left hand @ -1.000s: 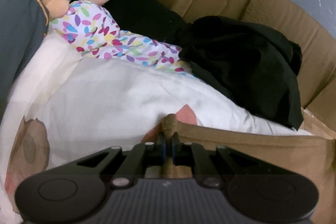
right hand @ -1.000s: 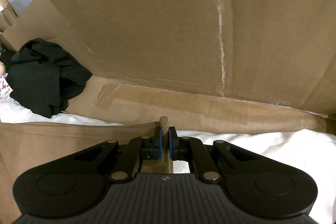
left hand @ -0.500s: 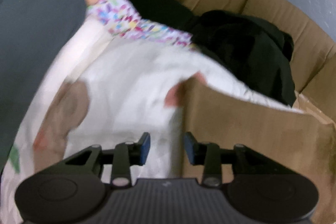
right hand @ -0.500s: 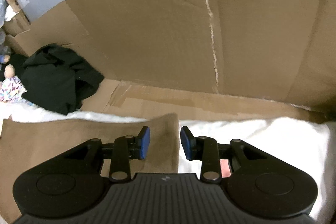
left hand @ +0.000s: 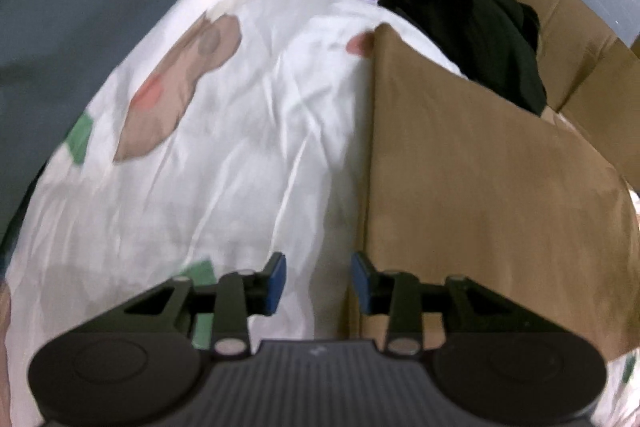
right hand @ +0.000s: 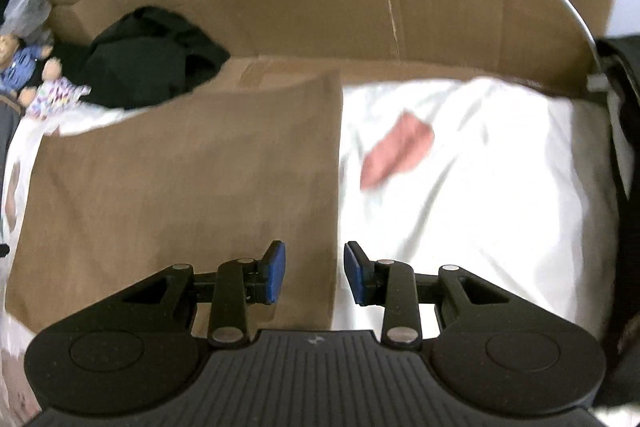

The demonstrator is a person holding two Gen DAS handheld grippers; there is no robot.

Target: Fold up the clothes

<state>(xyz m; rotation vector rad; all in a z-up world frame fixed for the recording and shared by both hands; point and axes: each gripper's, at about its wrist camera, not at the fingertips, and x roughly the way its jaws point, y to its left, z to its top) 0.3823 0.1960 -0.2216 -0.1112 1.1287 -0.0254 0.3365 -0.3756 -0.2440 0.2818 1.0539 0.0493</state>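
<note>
Fold released; inspect before the next fold.
Left gripper and right gripper: jaws partly open, empty. Brown cloth lies flat mid-bed; regrasp square at its side corners.

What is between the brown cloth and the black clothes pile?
In the left wrist view, a thin strip of white sheet shows between the brown cloth and the black clothes pile; nothing else lies there.

Each gripper, left and right, has a ribbed black body, round silver screws and blue-padded fingers.
</note>
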